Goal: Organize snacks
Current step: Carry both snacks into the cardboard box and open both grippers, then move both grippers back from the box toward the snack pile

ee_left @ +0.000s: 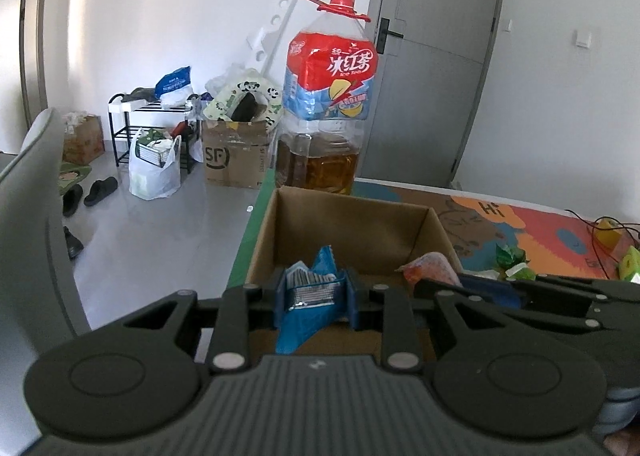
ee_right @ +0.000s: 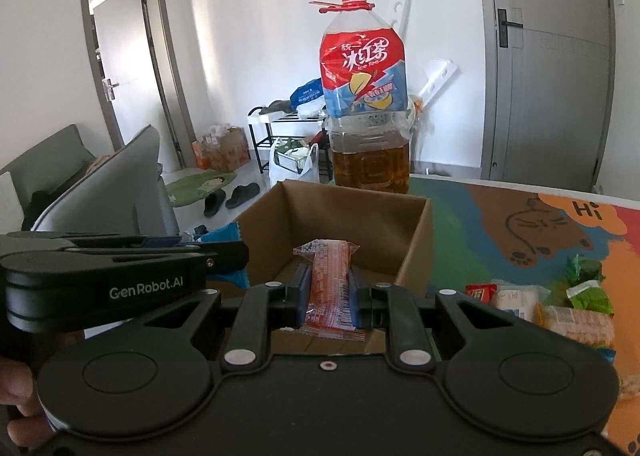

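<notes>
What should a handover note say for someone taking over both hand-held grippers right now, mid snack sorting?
Left hand-held gripper: shut on a blue snack packet, held at the near edge of the cardboard box.
Right hand-held gripper: shut on an orange-red snack packet, also held at the box's near side.
Box: open, on the colourful table mat, in front of the ice tea bottle. What visible interior there is looks bare.
Done: both packets picked up and brought to the box.
Left: release both into the box, then fetch the remaining snacks lying on the mat to the right.
</notes>
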A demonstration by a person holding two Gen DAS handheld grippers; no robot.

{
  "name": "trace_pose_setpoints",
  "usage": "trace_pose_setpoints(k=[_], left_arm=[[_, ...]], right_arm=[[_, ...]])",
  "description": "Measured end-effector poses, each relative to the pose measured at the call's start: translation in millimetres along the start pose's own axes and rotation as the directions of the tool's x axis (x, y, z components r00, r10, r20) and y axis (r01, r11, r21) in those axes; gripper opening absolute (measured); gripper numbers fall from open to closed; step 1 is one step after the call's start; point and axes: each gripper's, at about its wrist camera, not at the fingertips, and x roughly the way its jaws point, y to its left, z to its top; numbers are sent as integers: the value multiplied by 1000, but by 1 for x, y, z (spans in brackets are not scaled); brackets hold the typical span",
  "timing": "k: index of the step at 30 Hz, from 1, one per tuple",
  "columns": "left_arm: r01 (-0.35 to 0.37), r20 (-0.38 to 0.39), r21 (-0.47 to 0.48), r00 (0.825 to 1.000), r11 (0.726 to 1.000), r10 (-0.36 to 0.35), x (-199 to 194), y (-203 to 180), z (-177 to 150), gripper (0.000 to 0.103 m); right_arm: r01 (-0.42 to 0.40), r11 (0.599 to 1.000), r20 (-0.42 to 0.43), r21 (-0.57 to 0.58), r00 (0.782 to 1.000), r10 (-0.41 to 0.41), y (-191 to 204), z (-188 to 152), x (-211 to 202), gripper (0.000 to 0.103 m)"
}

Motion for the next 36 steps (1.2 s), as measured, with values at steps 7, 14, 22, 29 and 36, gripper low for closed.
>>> trace_pose_setpoints(k=[7,14,22,29,36], left_arm=[[-3,16,-21,1000,1000,4,-7,2,2,37],[-13,29,-13,999,1000,13,-26,7,1,54],[-49,59,-37,997,998,51,-38,14,-4,76],[-65,68,-20,996,998,66,-46,8,-3,90],[-32,59,5,998,999,32,-59,-4,-11,91]], right_arm=[[15,1000,0,-14,1000,-15,-3,4,5,21],[17,1000,14,-15,1000,-17,1,9,3,31],[54,998,31,-26,998,-53,-4,12,-20,70],[53,997,69,-61,996,-48,-12,11,-48,103],[5,978,41,-208,999,3,-4,2,-77,103]])
